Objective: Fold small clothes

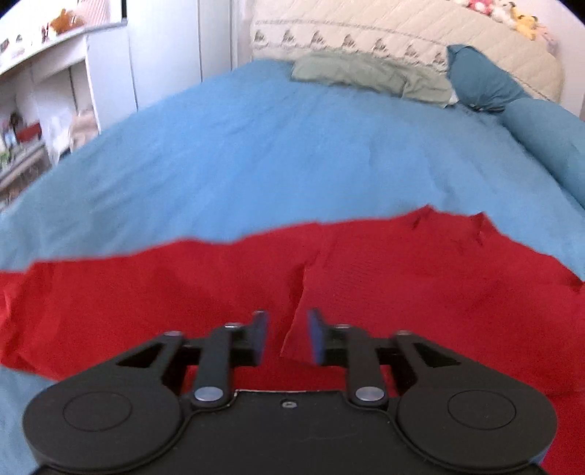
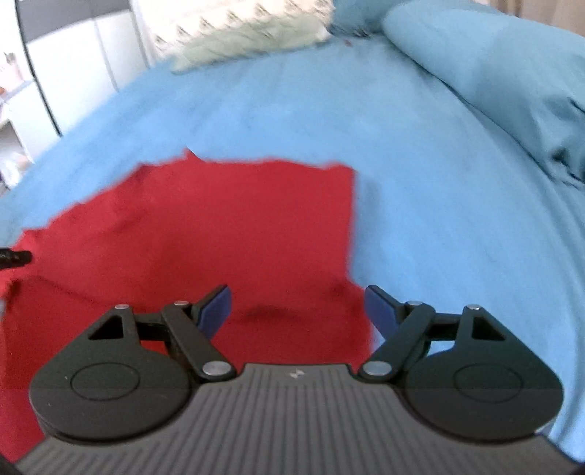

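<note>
A red garment (image 1: 365, 277) lies spread on the blue bed sheet (image 1: 256, 153). In the left wrist view my left gripper (image 1: 287, 338) hovers over the garment's near part, jaws a little apart, with a fold edge of the cloth between them; nothing is gripped. In the right wrist view the same red garment (image 2: 226, 234) fills the left and middle, with its right edge running down toward my right gripper (image 2: 298, 310). That gripper is wide open and empty, above the garment's near right corner. The views are blurred.
A pale green cloth (image 1: 369, 73) and a teal pillow (image 1: 482, 80) lie at the bed's far end, by a cream quilted headboard (image 1: 402, 33). A blue pillow (image 2: 493, 62) lies at the right. White shelves (image 1: 47, 102) stand to the left.
</note>
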The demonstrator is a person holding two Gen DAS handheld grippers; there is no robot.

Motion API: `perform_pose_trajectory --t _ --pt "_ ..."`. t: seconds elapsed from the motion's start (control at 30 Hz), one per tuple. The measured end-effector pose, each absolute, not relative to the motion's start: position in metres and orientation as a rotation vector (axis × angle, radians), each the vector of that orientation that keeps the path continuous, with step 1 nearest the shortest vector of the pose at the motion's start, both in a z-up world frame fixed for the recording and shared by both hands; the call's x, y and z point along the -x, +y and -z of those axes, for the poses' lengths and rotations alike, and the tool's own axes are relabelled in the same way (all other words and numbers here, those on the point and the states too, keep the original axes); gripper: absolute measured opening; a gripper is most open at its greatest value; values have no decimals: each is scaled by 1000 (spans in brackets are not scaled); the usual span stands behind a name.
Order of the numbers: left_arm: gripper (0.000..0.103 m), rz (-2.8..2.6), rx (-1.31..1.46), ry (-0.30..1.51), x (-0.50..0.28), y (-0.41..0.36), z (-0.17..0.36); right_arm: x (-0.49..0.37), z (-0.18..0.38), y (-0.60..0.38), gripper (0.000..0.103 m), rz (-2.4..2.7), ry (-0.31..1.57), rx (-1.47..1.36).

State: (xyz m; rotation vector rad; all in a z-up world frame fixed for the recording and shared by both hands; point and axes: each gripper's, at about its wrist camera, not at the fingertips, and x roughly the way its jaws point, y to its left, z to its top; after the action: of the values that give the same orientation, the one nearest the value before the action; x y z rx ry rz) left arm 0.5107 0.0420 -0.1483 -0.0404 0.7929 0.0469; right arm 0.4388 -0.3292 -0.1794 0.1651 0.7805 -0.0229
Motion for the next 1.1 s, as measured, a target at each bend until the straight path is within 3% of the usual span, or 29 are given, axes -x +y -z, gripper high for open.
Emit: perform_pose_trajectory --t 0.2,0.27,0.53,0.63,0.67,0.73,0.77,0.8,0.93,1.1 --pt "36 -8 55 802 -506 32 143 -492 220 -313 96 13 862 -271" --pt "36 -4 47 813 -502 31 144 -489 223 -305 103 11 838 -235" --pt "42 -10 69 834 -477 40 130 -461 176 -293 103 -58 763 -196" --pt "61 -17 84 799 -462 52 107 -452 147 -283 103 -65 731 -170" --pt "73 -23 91 784 -456 58 98 -451 138 -277 103 -65 723 -155" --pt "84 -45 110 751 -445 72 79 -446 117 -265 103 -74 697 -140" --pt "97 -58 116 740 -440 79 71 -445 107 -257 103 -79 689 -140" --pt "103 -75 123 727 -434 90 61 -443 98 -248 103 -82 679 -141" --pt "103 -129 152 715 -424 135 44 -441 74 -201 103 -87 647 -100" --pt "103 -275 245 747 -419 221 58 -448 77 -138 103 -86 685 -54"
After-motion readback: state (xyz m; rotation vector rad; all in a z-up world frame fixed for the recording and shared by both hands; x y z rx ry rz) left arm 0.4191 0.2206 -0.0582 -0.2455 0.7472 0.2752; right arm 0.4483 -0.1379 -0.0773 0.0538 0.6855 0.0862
